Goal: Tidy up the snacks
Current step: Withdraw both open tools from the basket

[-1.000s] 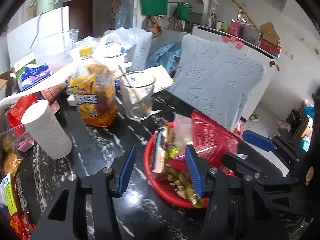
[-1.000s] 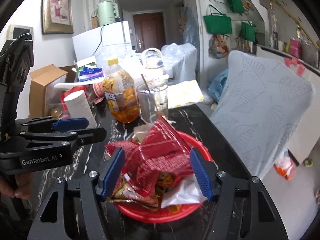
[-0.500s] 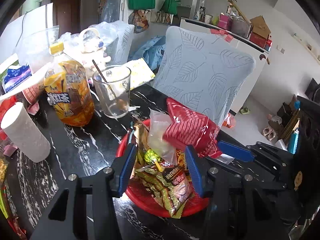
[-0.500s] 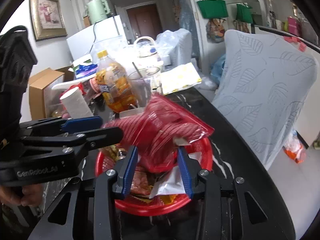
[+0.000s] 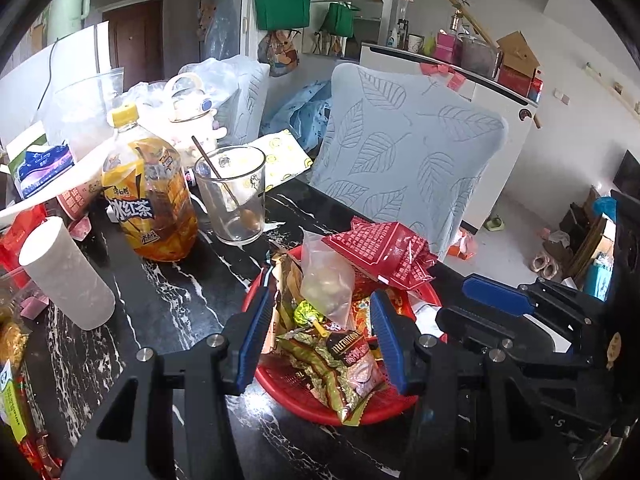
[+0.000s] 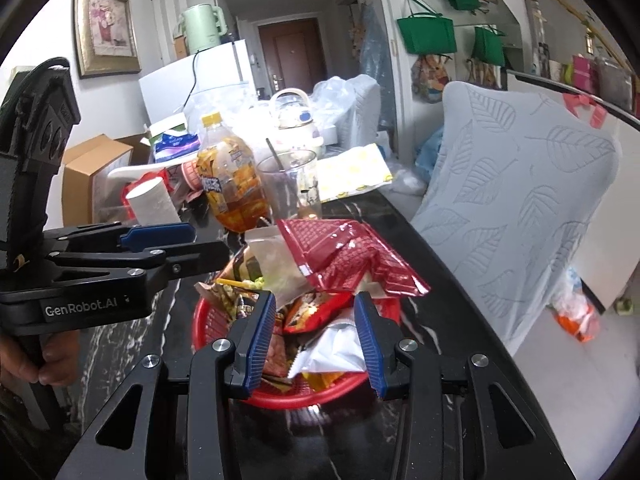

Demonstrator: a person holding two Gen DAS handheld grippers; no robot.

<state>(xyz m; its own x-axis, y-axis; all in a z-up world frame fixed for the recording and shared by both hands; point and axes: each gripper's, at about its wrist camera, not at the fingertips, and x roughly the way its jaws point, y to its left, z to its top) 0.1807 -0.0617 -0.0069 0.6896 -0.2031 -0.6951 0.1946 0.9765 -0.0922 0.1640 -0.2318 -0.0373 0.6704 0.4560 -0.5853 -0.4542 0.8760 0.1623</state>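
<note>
Snacks piled in a red basket (image 5: 304,392) on the black marbled counter (image 5: 176,304), heaped above the rim. Red foil bag (image 6: 340,256) on top at the pile's 12 o'clock: light, crinkly, slick film, probably crushable contents, so pinch a flat edge or sealed seam, not the belly. Clear plastic pouch (image 5: 326,280) beside it looks soft and floppy, likely to sag if lifted by a corner. Small wrappers below look loose and likely to slide.

Right gripper (image 6: 316,340) hangs over the basket's 6 o'clock side, jaws narrowed about a white packet (image 6: 336,352) and orange wrapper; contact with the pads unclear. Left gripper (image 5: 318,344) sits part open over the wrappers, gripping nothing I can see.

Outward: tea bottle (image 5: 148,196), glass with spoon (image 5: 234,196) at 11 o'clock, paper cup (image 5: 66,276) at 9.
</note>
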